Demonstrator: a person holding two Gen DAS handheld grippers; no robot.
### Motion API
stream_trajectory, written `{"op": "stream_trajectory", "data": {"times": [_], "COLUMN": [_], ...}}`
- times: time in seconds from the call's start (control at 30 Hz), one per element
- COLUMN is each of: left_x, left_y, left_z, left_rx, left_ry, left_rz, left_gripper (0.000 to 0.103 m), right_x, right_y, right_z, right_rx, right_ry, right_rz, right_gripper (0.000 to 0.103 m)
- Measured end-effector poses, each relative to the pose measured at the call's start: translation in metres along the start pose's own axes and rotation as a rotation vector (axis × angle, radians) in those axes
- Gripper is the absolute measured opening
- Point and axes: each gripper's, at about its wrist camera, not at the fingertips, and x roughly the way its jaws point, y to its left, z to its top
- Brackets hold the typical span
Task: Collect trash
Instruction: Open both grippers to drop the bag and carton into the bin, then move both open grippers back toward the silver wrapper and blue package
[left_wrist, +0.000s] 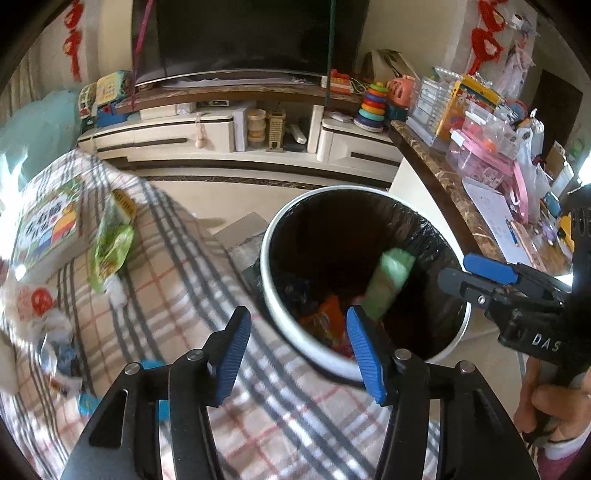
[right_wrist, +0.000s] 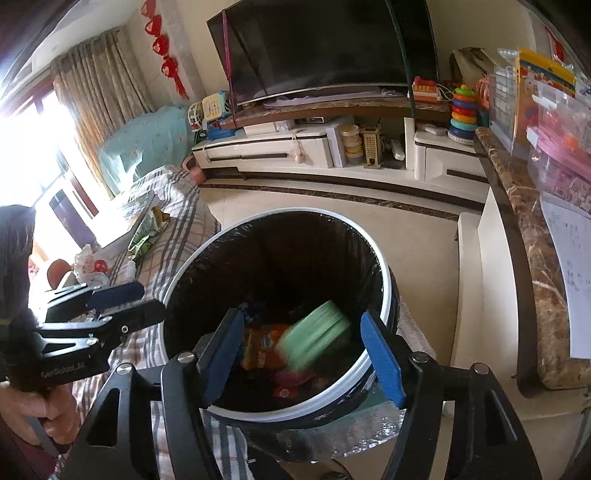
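In the left wrist view, the left tool (left_wrist: 299, 349) hangs with its blue pads spread wide and nothing between them, poised over the edge of a plaid cloth (left_wrist: 184, 295) and the near rim of the trash bin (left_wrist: 269, 236). The bin is white-rimmed, lined with a black bag, and stands just beside the cloth-covered surface. Inside it lie a pale green package (left_wrist: 391, 280), leaning against the liner, and an orange wrapper (left_wrist: 328, 317) lower down. On the cloth, well to the left, sit a green snack bag (left_wrist: 110, 243), a picture book (left_wrist: 48, 221) and some crumpled white wrappers (left_wrist: 48, 325). The right tool (left_wrist: 476, 273) enters from the right, above the bin's far rim; from this side angle I cannot tell how far its jaws stand apart.

In the right wrist view, the right tool (right_wrist: 303, 350) is directly over the bin's (right_wrist: 384, 280) opening, pads wide apart and gripping nothing. Between and below them, the green package (right_wrist: 317, 336) appears blurred inside the bin, beside the orange wrapper (right_wrist: 262, 347). The left tool (right_wrist: 122, 299) shows at the left over the plaid cloth (right_wrist: 173, 229), held in a hand (right_wrist: 40, 406). A cluttered desk (right_wrist: 532, 258) runs along the right.
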Motion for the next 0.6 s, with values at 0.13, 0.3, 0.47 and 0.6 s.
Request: {"op": "stream_trajectory", "data": {"times": [0.13,0.3,0.47,0.6], "left_x": [-0.014,-0.035,-0.056,-0.075], "left_y": [0.011,0.028,0.047,0.063], "left_z": [-0.019,-0.046,-0.073,-0.092], "left_rx": [-0.043,-0.108,-0.175,-0.230], "left_ry": [-0.011,-0.020,-0.024,-0.031], "left_rz": [0.005,0.023,0.047,0.063], "left_gripper": [0.056,0.058,0.059,0.059], "right_x": [-0.006,-0.018,-0.022,-0.020], "right_y": [0.006,0.016,0.031,0.049], "right_z": [-0.004,-0.011,-0.022,-0.031], "right_rx": [0.012,0.032,0.048,0.041], "right_ry": [-0.017,-0.065,-0.071,-0.053], "right_rz": [0.015,0.042,0.088,0.123], "right_gripper": [0.074,0.087,0.093,0.093]}}
